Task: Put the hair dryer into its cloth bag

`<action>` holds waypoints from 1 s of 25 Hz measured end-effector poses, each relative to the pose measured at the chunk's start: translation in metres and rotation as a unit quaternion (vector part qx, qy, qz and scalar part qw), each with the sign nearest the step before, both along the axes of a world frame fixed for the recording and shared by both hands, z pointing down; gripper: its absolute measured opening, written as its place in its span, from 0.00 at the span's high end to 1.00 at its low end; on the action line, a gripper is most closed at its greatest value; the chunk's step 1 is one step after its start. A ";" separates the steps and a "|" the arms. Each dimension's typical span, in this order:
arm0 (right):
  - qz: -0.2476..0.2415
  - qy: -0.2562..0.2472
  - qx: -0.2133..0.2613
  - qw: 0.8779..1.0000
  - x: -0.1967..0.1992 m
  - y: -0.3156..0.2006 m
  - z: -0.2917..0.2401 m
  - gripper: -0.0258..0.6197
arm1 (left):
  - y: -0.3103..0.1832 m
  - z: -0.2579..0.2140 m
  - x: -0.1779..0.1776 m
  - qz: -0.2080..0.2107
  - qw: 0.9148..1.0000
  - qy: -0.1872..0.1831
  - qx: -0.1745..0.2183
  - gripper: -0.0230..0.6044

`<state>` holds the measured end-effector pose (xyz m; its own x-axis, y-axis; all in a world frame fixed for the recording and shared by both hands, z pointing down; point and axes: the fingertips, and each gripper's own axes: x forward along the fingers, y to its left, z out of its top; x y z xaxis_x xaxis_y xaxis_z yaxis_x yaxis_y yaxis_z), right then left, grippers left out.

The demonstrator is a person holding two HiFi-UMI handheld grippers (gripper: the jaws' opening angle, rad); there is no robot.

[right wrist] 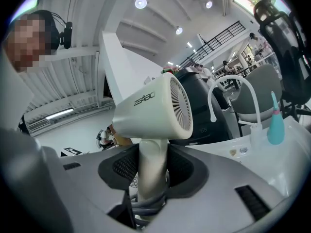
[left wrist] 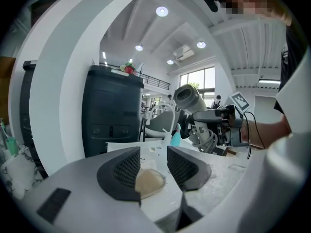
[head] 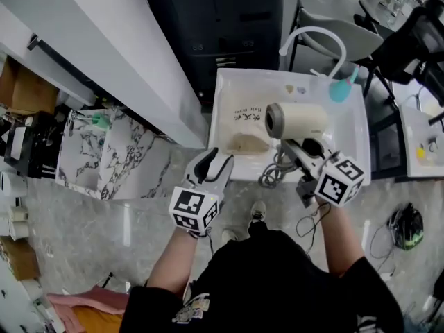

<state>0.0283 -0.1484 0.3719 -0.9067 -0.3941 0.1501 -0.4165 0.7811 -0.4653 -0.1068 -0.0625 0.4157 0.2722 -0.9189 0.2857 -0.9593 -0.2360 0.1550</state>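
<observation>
A cream hair dryer (head: 297, 120) hangs above the white table (head: 229, 96), nozzle to the left. My right gripper (head: 300, 148) is shut on its handle; the right gripper view shows the handle (right wrist: 151, 154) clamped between both pads, with the grey cord (head: 274, 173) bunched below. The beige cloth bag (head: 248, 143) lies flat on the table, left of the dryer. My left gripper (head: 214, 159) is at the table's front edge, open and holding nothing. In the left gripper view the bag (left wrist: 148, 182) shows through the gap between its jaws, a little ahead of them.
A white curved tube (head: 316, 37) and a teal bottle (head: 340, 89) stand at the table's back right. A dark cabinet (head: 215, 26) is behind the table, a marbled box (head: 104, 151) to its left, and a chair (head: 354, 33) at the back right.
</observation>
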 end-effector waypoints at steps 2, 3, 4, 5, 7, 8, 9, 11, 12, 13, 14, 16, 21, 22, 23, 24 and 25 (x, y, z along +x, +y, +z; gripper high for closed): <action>-0.004 0.001 -0.003 1.000 -0.003 -0.014 0.004 0.72 | -0.012 0.007 -0.001 -0.001 1.000 -0.007 -0.007 0.70; -0.007 0.002 -0.005 1.000 -0.004 -0.020 0.006 0.72 | -0.019 0.011 -0.002 -0.002 1.000 -0.011 -0.010 0.70; -0.010 0.002 -0.007 1.000 -0.006 -0.027 0.009 0.72 | -0.025 0.015 -0.003 -0.002 1.000 -0.015 -0.014 0.70; -0.013 0.003 -0.010 1.000 -0.007 -0.032 0.011 0.72 | -0.031 0.020 -0.003 -0.003 1.000 -0.018 -0.019 0.69; -0.021 0.003 -0.015 1.000 -0.008 -0.040 0.016 0.72 | -0.040 0.031 -0.005 -0.005 0.999 -0.025 -0.029 0.69; -0.025 0.003 -0.018 1.000 -0.009 -0.042 0.018 0.72 | -0.044 0.035 -0.006 -0.006 0.999 -0.028 -0.034 0.68; -0.029 0.003 -0.020 0.999 -0.009 -0.044 0.020 0.72 | -0.047 0.039 -0.007 -0.006 0.999 -0.031 -0.039 0.68; -0.037 0.004 -0.021 0.999 -0.008 -0.048 0.021 0.72 | -0.053 0.046 -0.007 -0.006 0.998 -0.037 -0.046 0.67; -0.040 0.005 -0.021 0.999 -0.008 -0.049 0.022 0.72 | -0.056 0.049 -0.006 -0.005 0.998 -0.040 -0.050 0.67; -0.043 0.007 -0.022 0.999 -0.009 -0.051 0.023 0.72 | -0.058 0.052 -0.006 -0.004 0.998 -0.043 -0.055 0.67; -0.045 0.007 -0.023 0.999 -0.009 -0.053 0.024 0.72 | -0.060 0.056 -0.005 -0.003 0.997 -0.045 -0.061 0.66; -0.047 0.006 -0.029 0.998 -0.011 -0.054 0.027 0.72 | -0.062 0.065 -0.005 0.004 0.996 -0.050 -0.074 0.65; -0.044 0.006 -0.045 0.998 -0.015 -0.056 0.035 0.72 | -0.069 0.089 -0.010 0.024 0.991 -0.084 -0.100 0.63; -0.042 0.007 -0.049 0.998 -0.016 -0.056 0.038 0.72 | -0.071 0.095 -0.011 0.030 0.990 -0.091 -0.108 0.63; -0.040 0.007 -0.053 0.998 -0.016 -0.057 0.041 0.72 | -0.073 0.102 -0.011 0.038 0.988 -0.098 -0.116 0.63; -0.036 0.007 -0.058 0.998 -0.016 -0.057 0.044 0.72 | -0.075 0.108 -0.010 0.048 0.986 -0.105 -0.124 0.63; -0.031 0.007 -0.062 0.998 -0.016 -0.057 0.046 0.72 | -0.077 0.115 -0.009 0.058 0.983 -0.112 -0.131 0.63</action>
